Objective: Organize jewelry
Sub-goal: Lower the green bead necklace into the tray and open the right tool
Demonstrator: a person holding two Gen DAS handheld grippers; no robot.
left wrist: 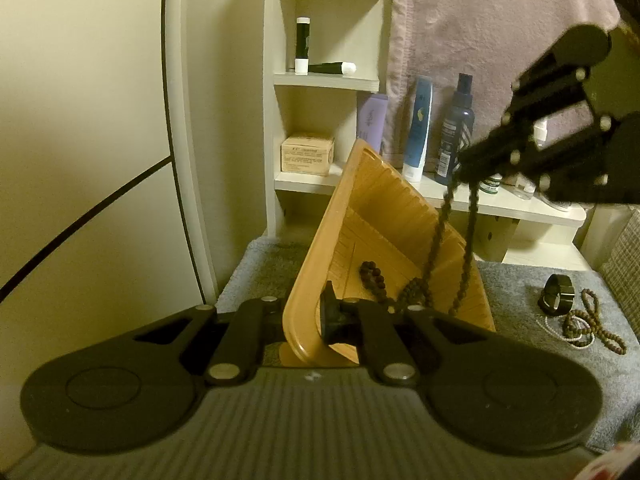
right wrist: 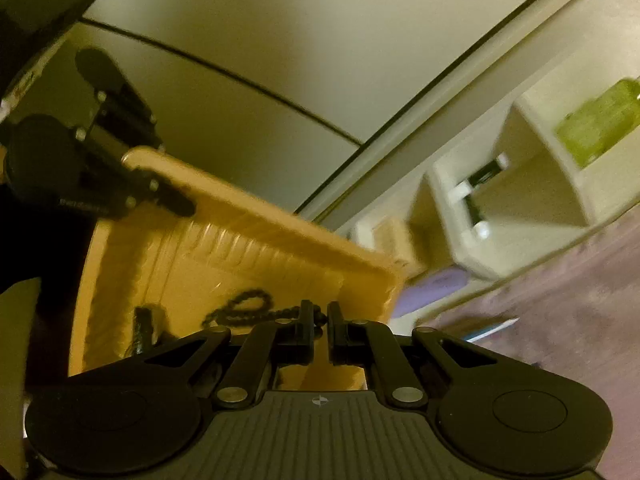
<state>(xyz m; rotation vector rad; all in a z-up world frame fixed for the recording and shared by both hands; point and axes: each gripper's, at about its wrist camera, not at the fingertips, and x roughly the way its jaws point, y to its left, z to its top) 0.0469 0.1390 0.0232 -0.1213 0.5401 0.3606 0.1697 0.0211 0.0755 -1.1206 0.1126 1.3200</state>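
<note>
Tray: an orange plastic tray stood steeply tilted at centre frame, its near rim pinched by the closed left tongs.
Beads: a dark bead necklace hung in a long loop from the clamped right tongs at upper right, its lower end trailing into the tray beside another bead strand.
Remaining jewelry: a watch and more bead strings lay on the grey cloth at right.
Risk: the tilted tray could slip from its thin rim grip, spilling the beads.
Risk: the swinging loop could drape over the tray wall and fall outside when released.
</note>
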